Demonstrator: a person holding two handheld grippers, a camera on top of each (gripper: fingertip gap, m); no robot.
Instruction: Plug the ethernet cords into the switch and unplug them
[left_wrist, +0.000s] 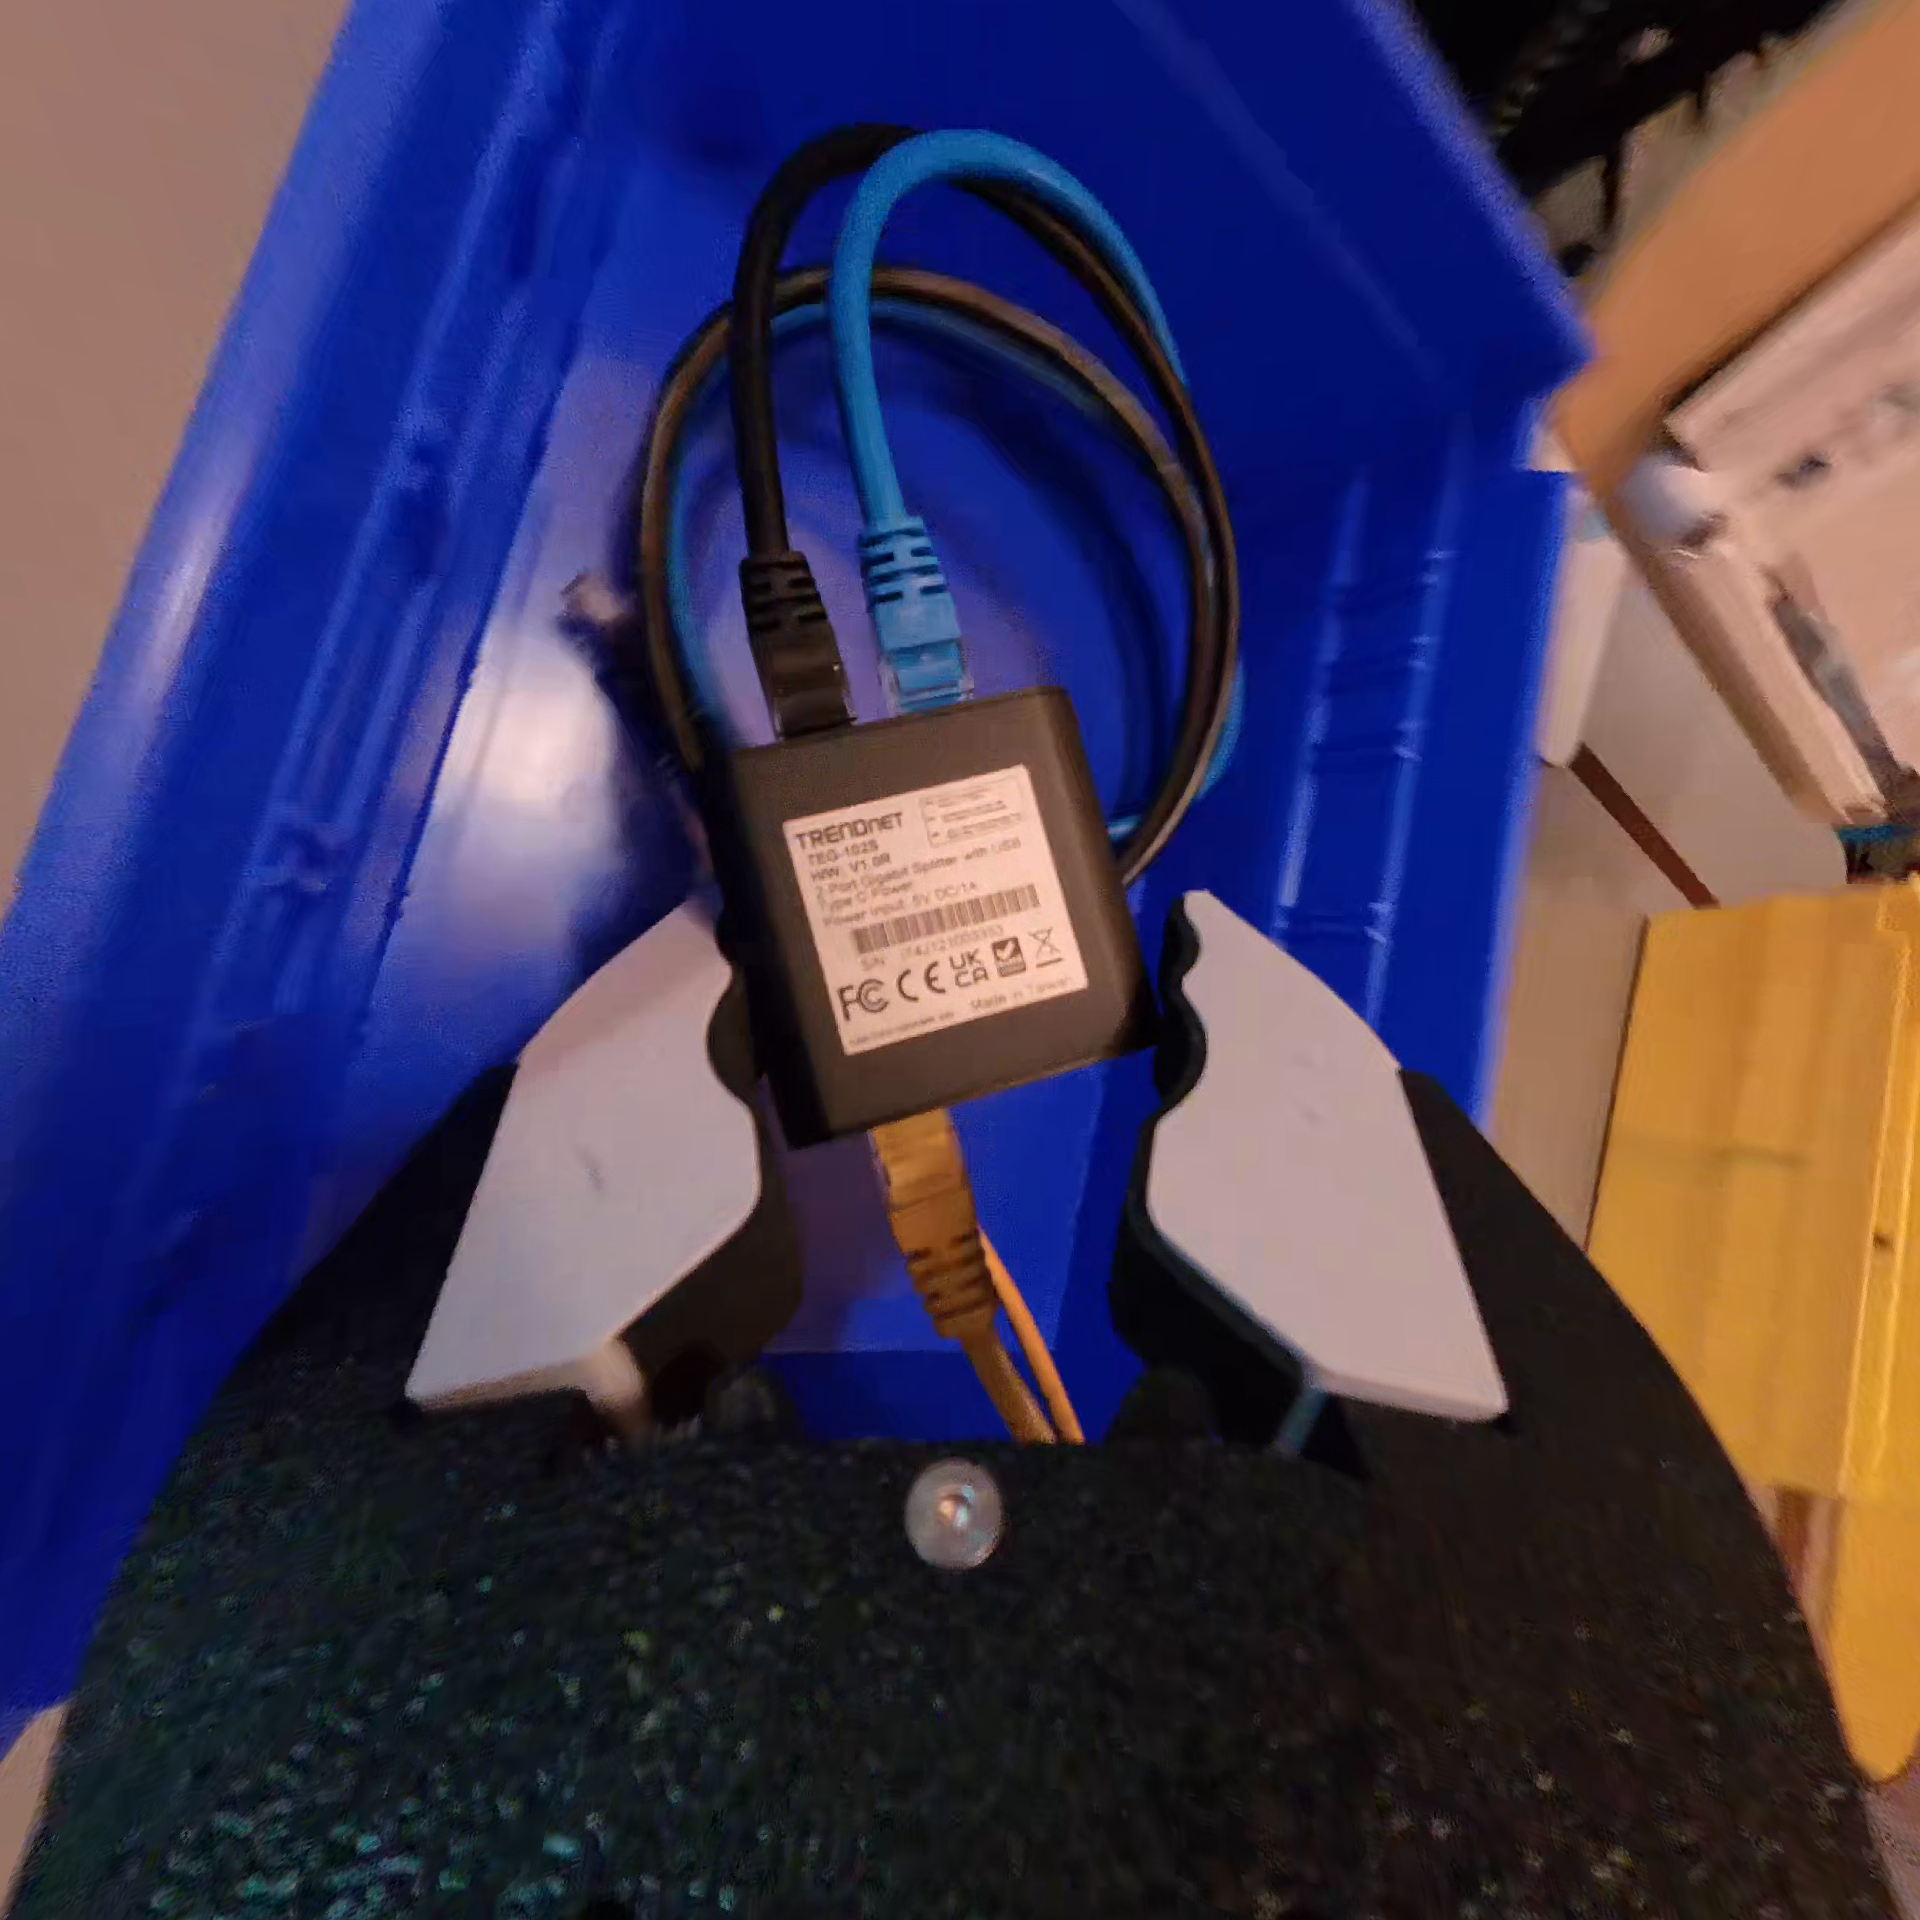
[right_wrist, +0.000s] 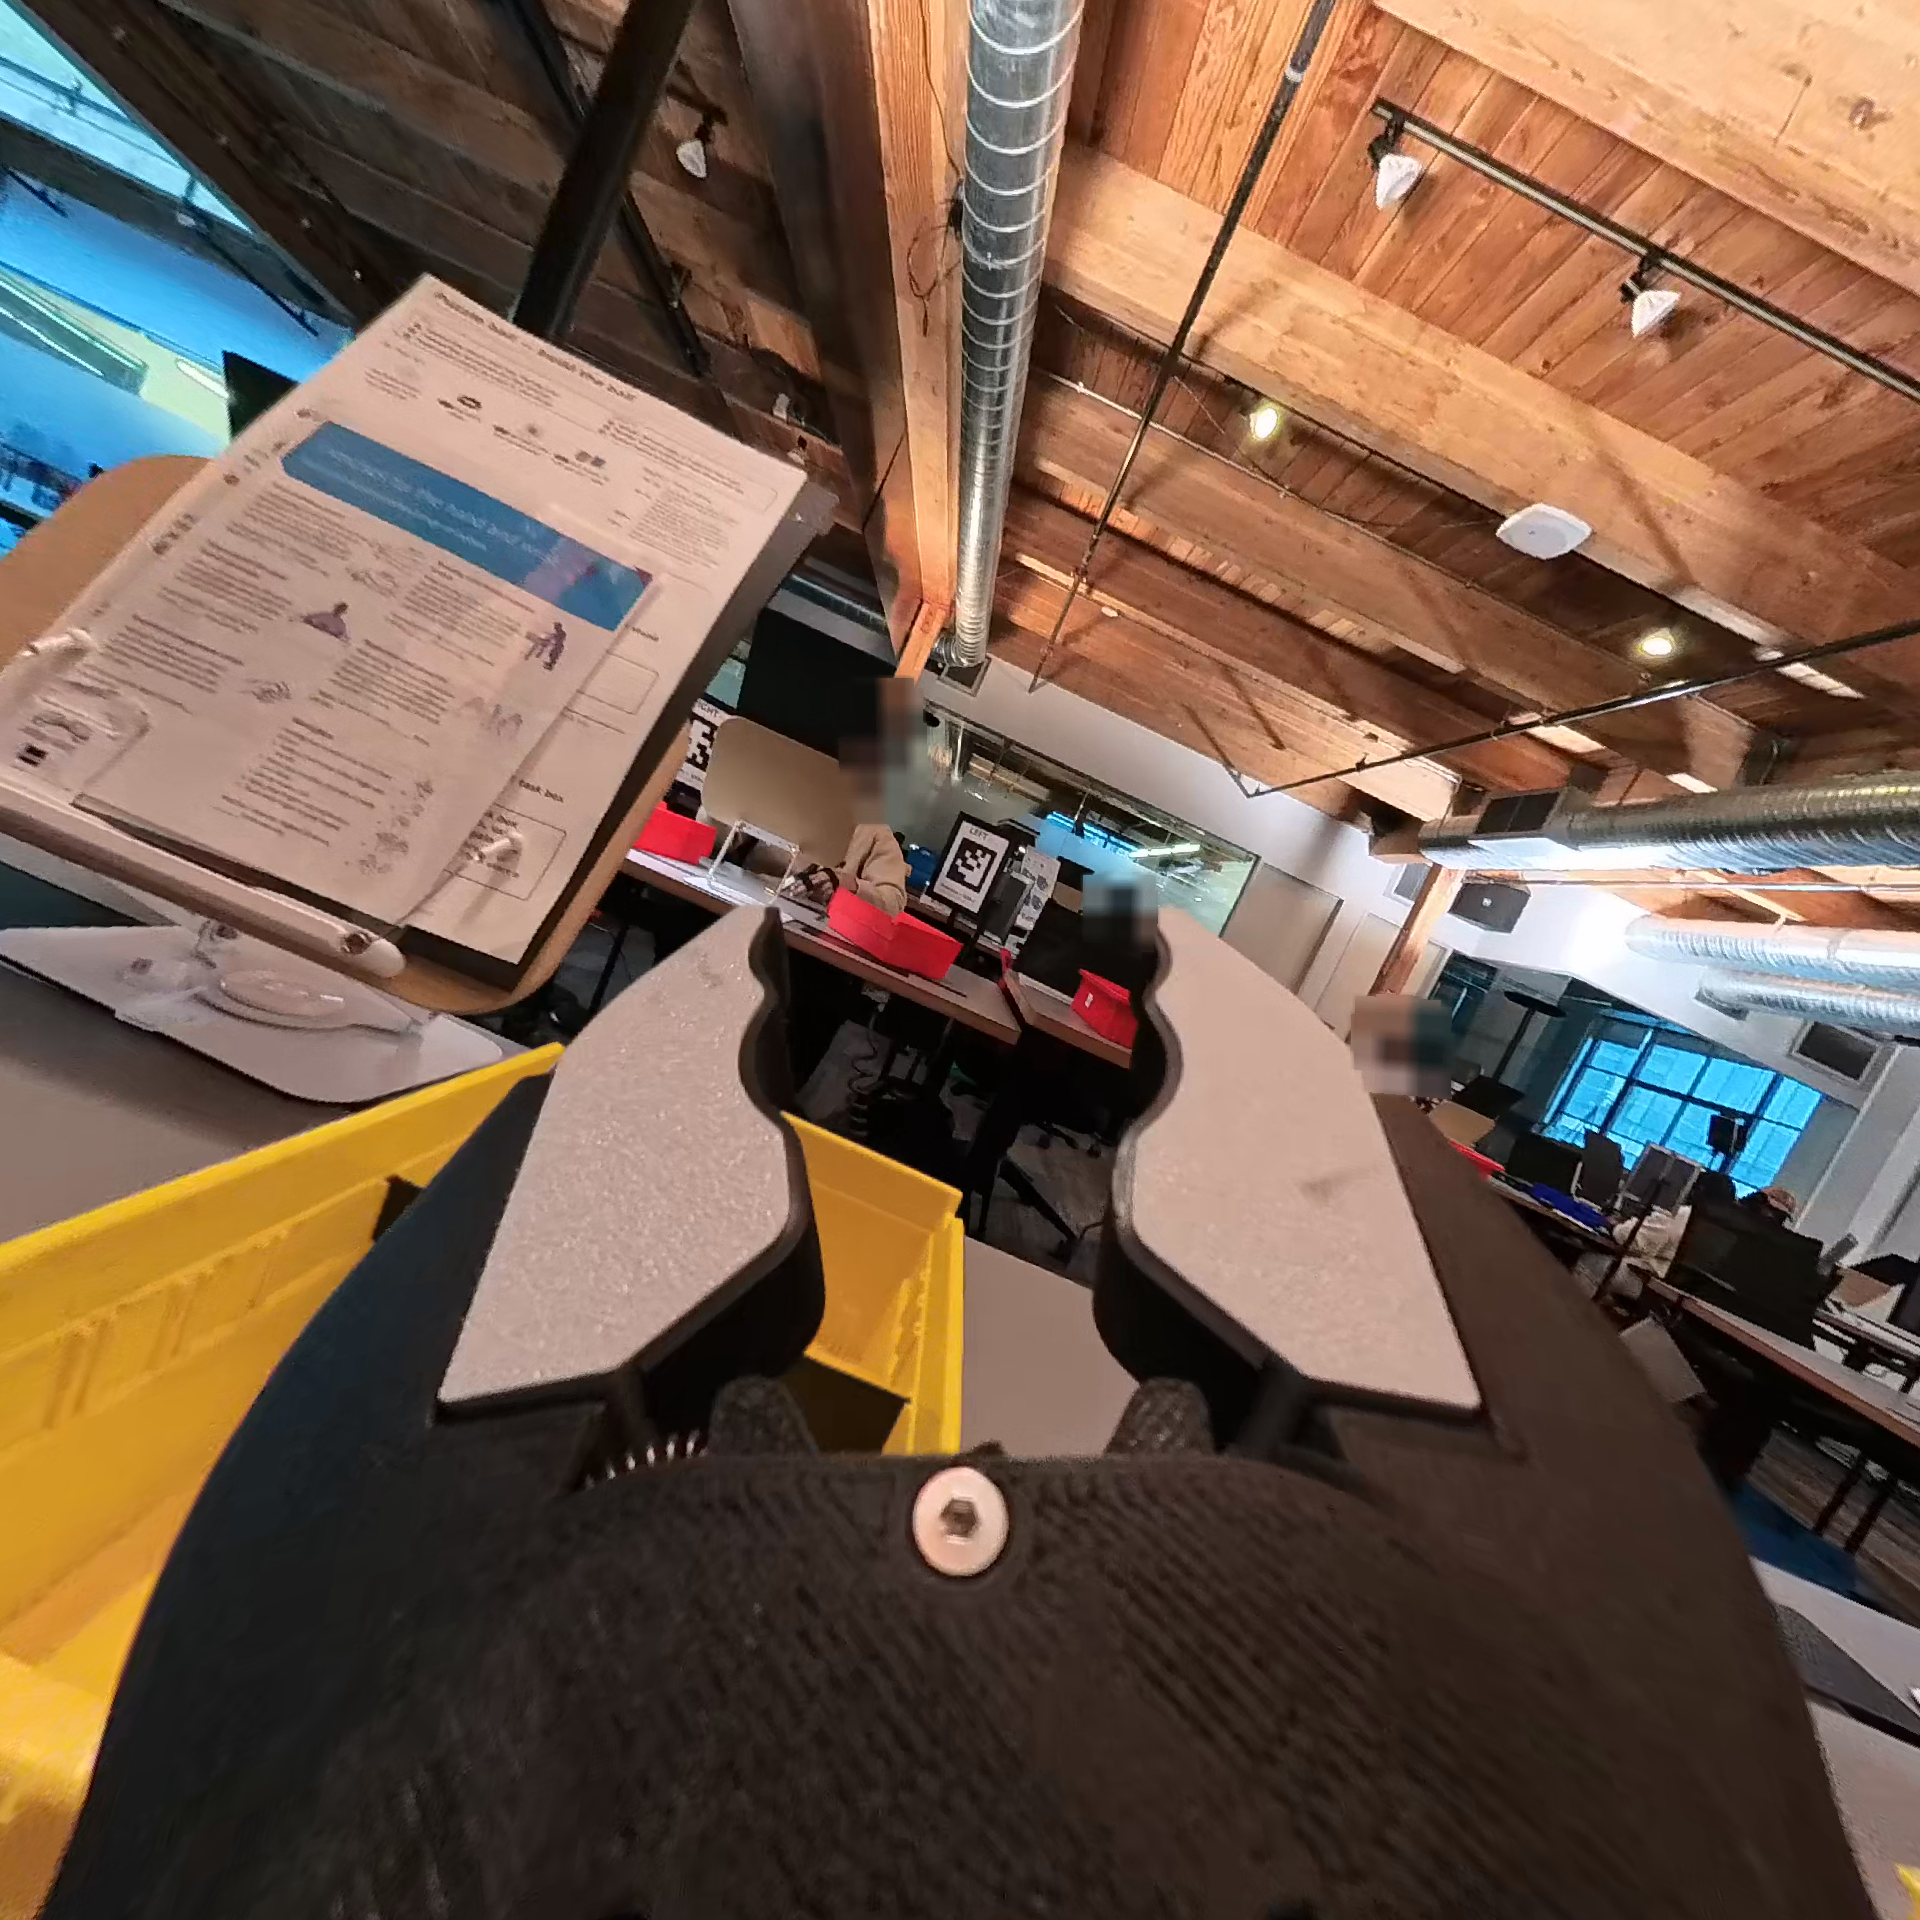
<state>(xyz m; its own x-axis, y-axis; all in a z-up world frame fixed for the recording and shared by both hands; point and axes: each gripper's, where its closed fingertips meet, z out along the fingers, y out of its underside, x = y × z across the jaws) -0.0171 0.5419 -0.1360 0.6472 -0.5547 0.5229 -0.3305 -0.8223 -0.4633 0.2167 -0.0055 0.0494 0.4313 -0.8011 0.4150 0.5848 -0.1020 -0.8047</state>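
In the left wrist view my left gripper (left_wrist: 951, 987) is shut on a small black switch (left_wrist: 925, 914) with a white label, held above a blue bin (left_wrist: 416, 623). A black cord (left_wrist: 774, 582) and a blue cord (left_wrist: 904, 582) are plugged into its far side and loop down into the bin. A yellow cord (left_wrist: 940, 1236) is plugged into its near side and runs back between my fingers. In the right wrist view my right gripper (right_wrist: 961, 977) is open and empty, tilted up towards the room, above a yellow bin (right_wrist: 156, 1351).
The yellow bin also shows at the right in the left wrist view (left_wrist: 1766, 1195), below a cardboard-coloured board (left_wrist: 1714, 260). In the right wrist view a stand with printed sheets (right_wrist: 395, 644) is at the left on a grey table (right_wrist: 156, 1091). People sit at far tables with red bins (right_wrist: 894, 935). Left tips to right tips: about 65 centimeters.
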